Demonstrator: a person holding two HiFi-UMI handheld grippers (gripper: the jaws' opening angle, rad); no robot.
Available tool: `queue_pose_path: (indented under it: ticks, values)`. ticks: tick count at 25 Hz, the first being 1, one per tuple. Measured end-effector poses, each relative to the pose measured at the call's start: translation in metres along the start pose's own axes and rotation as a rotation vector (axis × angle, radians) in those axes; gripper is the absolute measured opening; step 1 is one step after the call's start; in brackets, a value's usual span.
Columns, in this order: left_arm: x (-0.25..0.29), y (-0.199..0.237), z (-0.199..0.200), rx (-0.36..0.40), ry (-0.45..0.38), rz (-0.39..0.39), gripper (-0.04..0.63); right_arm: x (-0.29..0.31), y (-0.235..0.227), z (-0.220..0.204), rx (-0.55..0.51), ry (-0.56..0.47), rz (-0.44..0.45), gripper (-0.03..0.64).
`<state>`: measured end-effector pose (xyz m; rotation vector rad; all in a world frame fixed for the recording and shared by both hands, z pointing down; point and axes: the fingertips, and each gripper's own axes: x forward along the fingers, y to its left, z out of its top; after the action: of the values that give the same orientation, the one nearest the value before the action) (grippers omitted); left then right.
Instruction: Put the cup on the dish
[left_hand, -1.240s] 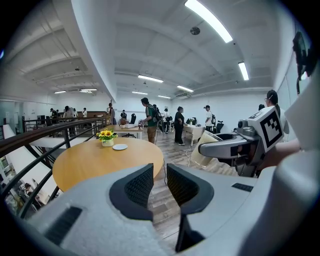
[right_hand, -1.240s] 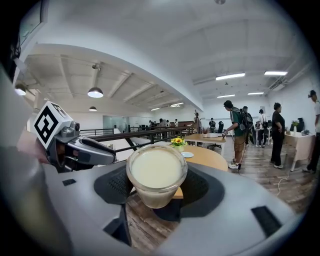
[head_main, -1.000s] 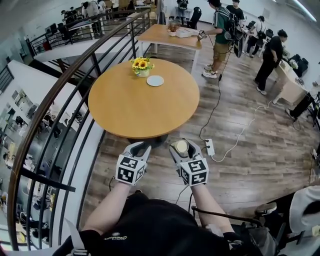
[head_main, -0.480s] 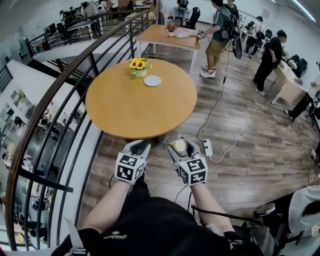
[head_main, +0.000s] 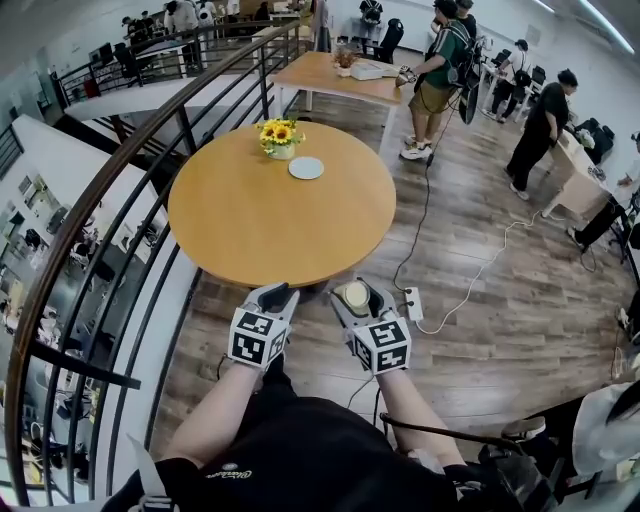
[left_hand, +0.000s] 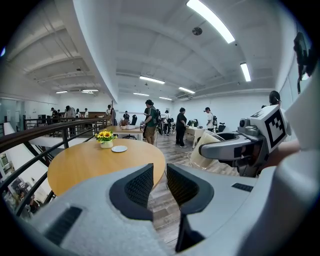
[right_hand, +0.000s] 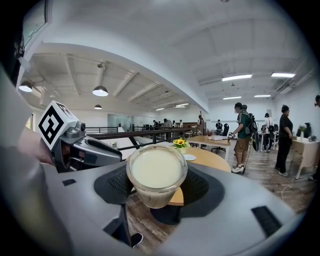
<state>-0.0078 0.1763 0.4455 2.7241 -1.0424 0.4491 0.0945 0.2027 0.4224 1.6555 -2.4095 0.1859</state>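
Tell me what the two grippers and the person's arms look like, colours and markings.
Both grippers are light grey moulded shells. The left gripper and right gripper each have two broad jaws lined with black textured pads and carry a white cube with black square markers. The person wears a black short-sleeved top with small white print.

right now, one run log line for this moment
right gripper shut on cup | left gripper empty, narrow gap | dish bare on table | cup not placed

Sunflowers (head_main: 279, 132) stand on the round table (head_main: 260, 220), power strip (head_main: 414, 303) nearby.
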Motion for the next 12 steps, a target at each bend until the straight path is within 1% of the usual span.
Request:
queue_pose_path:
  ticks: [7,12]
  values:
    - [0.024,0.033,0.002,-0.024,0.009,-0.001,0.084,0.040,-0.007,0.006,-0.005,0.016,0.013,0.259]
    - [0.051,0.065,0.013,-0.026,0.014,-0.011,0.084,0.076,-0.018,0.012,0.002,0.029,0.008,0.259]
